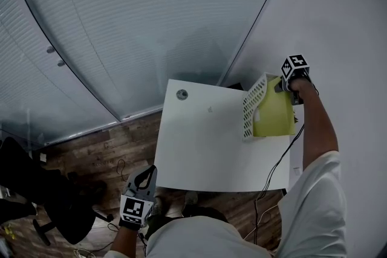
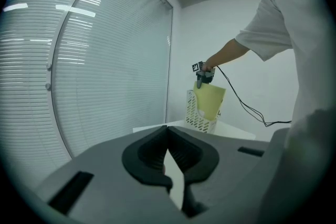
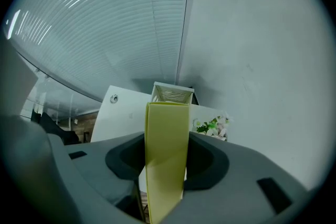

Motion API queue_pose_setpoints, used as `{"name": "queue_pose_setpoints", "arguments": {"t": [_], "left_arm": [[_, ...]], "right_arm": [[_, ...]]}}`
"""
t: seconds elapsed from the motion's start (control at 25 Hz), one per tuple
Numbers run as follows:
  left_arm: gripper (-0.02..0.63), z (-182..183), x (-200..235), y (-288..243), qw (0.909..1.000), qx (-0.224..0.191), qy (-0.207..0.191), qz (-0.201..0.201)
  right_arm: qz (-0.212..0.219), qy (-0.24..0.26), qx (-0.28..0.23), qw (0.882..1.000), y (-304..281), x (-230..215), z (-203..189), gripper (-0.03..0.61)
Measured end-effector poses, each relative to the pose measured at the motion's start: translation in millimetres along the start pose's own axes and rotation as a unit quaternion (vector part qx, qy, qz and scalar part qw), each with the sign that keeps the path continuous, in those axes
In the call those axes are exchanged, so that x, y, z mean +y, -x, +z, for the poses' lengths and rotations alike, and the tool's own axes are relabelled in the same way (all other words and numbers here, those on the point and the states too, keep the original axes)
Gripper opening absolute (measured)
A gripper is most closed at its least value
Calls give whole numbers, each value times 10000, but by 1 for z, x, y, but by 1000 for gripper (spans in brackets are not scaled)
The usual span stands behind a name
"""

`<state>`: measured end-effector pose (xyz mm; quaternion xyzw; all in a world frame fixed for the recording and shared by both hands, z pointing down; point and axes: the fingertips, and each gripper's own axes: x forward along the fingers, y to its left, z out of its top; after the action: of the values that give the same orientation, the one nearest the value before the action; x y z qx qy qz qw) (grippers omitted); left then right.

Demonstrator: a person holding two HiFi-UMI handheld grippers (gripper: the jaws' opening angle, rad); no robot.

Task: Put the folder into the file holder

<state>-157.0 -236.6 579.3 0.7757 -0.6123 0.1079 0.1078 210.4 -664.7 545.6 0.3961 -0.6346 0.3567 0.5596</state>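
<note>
The white mesh file holder (image 1: pixel 254 107) stands at the surface's (image 1: pixel 199 148) far right corner against the wall, with open surface to its left. The yellow-green folder (image 1: pixel 273 116) stands inside it, its top held by the right gripper's (image 1: pixel 285 86) fingers. The left gripper (image 1: pixel 144 178) hangs off the near edge with its fingers together.

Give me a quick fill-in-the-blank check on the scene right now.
The right tool is shut on the yellow ___.
The file holder stands at a corner of the white ___.
The left tool is shut and holds ___.
Missing words: folder; table; nothing.
</note>
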Motion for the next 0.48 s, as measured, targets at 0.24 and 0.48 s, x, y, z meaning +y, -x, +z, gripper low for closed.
{"name": "queue_pose_setpoints", "arguments": {"t": [0.24, 0.48], "left_arm": [[8, -6, -3, -4, 9999, 117, 48, 54], [9, 0, -7, -10, 9999, 119, 11, 2]], "right_arm": [[86, 30, 130, 9999, -16, -6, 3, 195], [257, 165, 167, 9994, -12, -1, 5, 222]]}}
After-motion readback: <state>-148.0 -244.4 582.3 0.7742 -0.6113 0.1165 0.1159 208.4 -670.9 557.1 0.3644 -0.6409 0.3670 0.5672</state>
